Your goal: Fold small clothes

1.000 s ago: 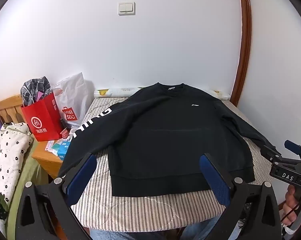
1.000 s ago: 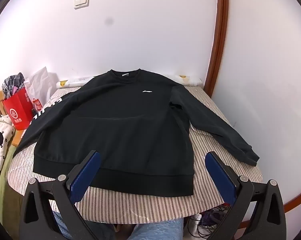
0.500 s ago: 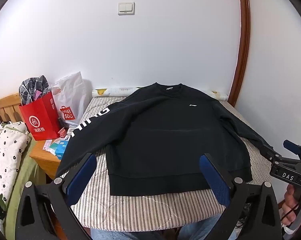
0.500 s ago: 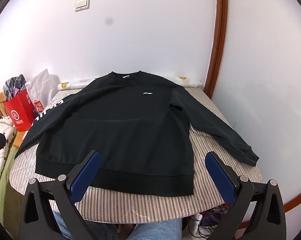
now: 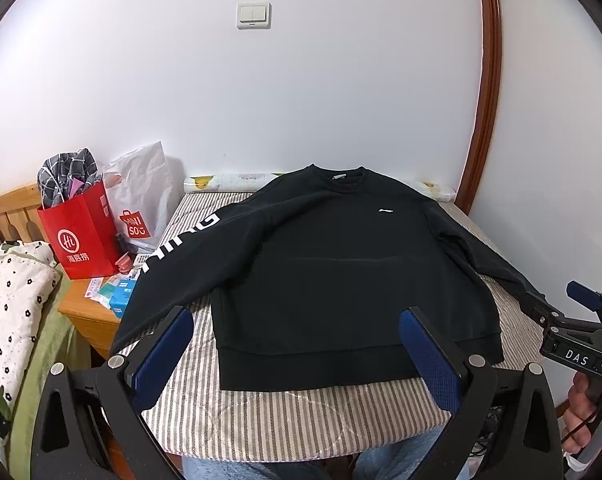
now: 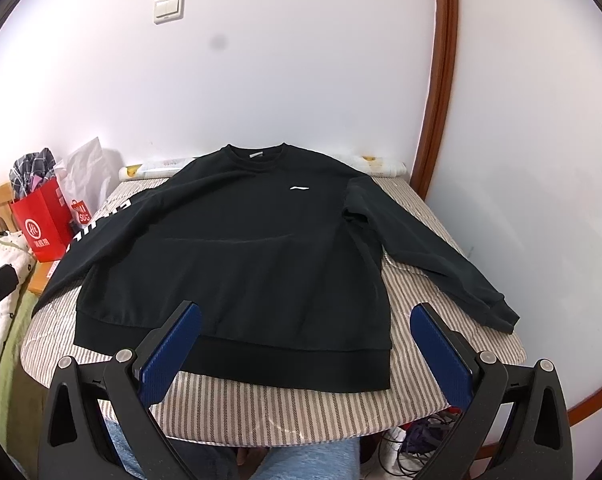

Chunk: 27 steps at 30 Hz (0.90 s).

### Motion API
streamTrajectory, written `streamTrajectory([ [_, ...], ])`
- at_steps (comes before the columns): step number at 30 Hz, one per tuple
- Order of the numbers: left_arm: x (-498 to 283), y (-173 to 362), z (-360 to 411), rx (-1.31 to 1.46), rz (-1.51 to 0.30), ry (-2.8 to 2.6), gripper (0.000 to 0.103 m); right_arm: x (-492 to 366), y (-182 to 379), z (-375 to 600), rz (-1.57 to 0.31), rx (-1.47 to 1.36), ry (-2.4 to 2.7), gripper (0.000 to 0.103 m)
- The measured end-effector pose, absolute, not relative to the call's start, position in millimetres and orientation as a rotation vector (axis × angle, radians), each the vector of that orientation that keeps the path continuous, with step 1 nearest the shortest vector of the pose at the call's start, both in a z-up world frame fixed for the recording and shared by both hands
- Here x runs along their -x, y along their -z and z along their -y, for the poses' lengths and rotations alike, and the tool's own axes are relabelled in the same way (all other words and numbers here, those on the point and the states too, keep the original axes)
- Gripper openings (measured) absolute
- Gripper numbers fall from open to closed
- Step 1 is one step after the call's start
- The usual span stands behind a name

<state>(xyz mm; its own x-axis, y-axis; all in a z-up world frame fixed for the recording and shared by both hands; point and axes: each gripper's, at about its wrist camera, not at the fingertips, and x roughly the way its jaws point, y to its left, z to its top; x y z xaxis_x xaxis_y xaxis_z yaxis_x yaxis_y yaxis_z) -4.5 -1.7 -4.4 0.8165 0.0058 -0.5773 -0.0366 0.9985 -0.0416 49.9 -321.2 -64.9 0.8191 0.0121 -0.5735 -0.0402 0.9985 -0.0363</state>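
Observation:
A black long-sleeved sweatshirt (image 5: 341,272) lies flat, front up, on a striped table (image 5: 301,416), collar at the far side, hem near me. It also shows in the right wrist view (image 6: 237,264). Its left sleeve with white letters (image 5: 181,240) hangs over the left edge. Its right sleeve (image 6: 441,264) lies spread out to the right. My left gripper (image 5: 297,356) is open and empty above the near hem. My right gripper (image 6: 305,348) is open and empty over the hem's right part; it also shows in the left wrist view (image 5: 557,308).
A red paper bag (image 5: 81,236) and a white plastic bag (image 5: 141,208) stand on a wooden bedside cabinet (image 5: 89,320) to the left. A spotted quilt (image 5: 5,300) lies at far left. A white wall is behind the table. My knees in jeans (image 6: 301,460) are below the near edge.
Both grippers have drifted slightly; the sweatshirt sits a little differently in view. The sweatshirt itself has not moved and both grippers stay open.

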Motion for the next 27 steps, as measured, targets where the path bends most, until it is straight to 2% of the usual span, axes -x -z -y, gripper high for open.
streamTrajectory([
  [27, 7.9, -0.6, -5.2, 0.055, -0.611, -0.018, 0.103, -48.7, 60.6, 321.4, -0.609, 0.041, -0.027, 0.103],
])
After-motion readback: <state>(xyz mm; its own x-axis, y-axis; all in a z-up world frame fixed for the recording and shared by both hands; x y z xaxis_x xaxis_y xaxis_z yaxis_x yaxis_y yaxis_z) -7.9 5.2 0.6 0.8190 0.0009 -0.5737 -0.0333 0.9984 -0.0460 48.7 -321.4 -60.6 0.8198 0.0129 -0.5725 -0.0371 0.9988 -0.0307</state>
